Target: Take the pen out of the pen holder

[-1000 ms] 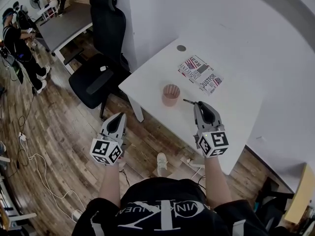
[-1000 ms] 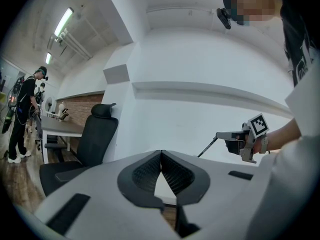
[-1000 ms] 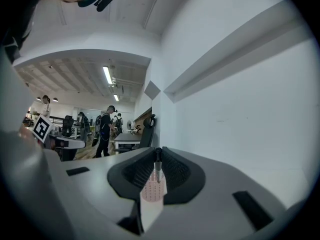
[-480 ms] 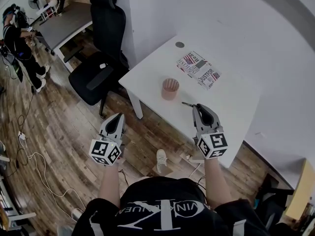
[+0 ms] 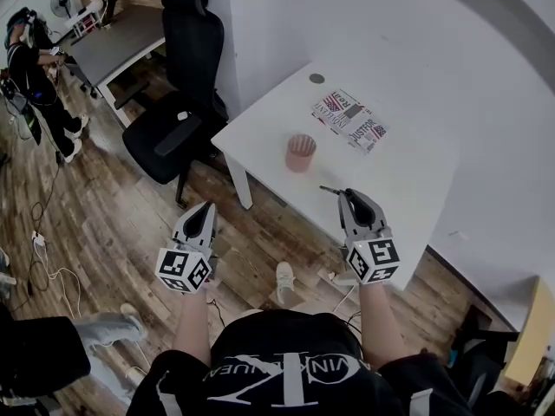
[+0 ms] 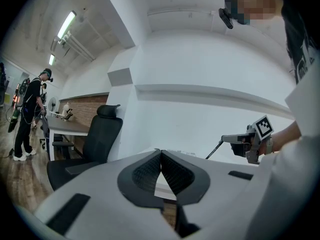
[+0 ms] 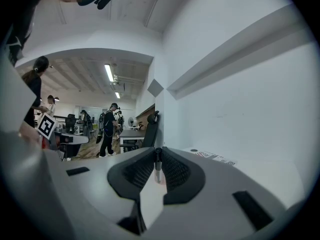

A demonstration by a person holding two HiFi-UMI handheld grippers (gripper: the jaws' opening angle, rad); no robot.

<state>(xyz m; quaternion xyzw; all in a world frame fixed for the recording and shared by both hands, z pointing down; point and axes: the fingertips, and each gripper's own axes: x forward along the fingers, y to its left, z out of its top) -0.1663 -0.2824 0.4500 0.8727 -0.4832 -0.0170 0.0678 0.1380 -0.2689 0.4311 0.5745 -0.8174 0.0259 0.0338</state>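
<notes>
The pen (image 5: 330,190) was out, pinched by one end in the clenched right gripper (image 5: 346,194), near the pink pen holder (image 5: 300,152) on the white table (image 5: 408,189). So short a bite could have let it pivot and drop. It looked slim, dark, level. Left gripper (image 5: 206,208) was closed, empty.

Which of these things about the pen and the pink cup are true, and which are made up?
1. The right gripper is clamped on the pen. True.
2. The pen stands in the pink pen holder. False: it is outside it, sticking out of the right gripper's tips.
3. The left gripper holds a second pen. False: its jaws are together with nothing between them.
4. A black chair stands beside the white table. True.
</notes>
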